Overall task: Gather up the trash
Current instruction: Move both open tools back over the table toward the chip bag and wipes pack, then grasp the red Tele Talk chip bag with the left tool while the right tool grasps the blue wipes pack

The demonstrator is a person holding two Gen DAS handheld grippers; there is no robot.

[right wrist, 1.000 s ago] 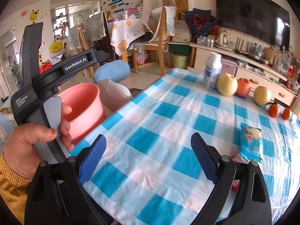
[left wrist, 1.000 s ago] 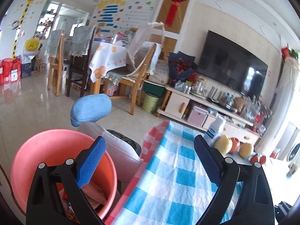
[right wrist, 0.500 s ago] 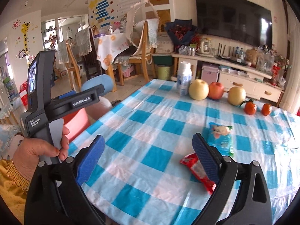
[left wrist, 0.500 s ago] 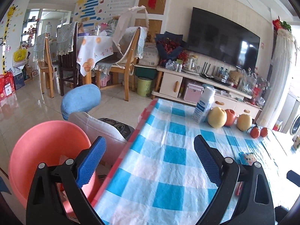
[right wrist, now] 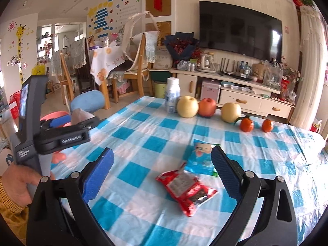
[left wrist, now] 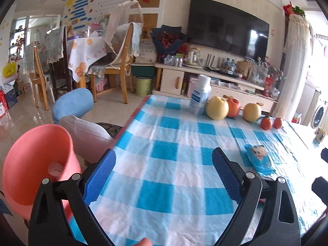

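Trash already sits, we think, in the pink bucket (left wrist: pixel 39 160) beside the table, though its contents blur. Our left gripper (left wrist: pixel 164 176) hangs spread and empty over the checked cloth (left wrist: pixel 164 143); our right gripper (right wrist: pixel 163 174), spread too, frames the red wrapper (right wrist: pixel 186 188) and blue packet (right wrist: pixel 202 157), both uncollected.

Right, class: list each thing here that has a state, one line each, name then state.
Left claw: open, empty.
Right claw: open, empty, above the wrappers.
Red plastic snack wrapper: flat on the checked tablecloth, crumpled.
Blue cartoon snack packet: flat, touching the red wrapper.
White plastic bottle: upright, capped.
Pink plastic bucket: beside the table.
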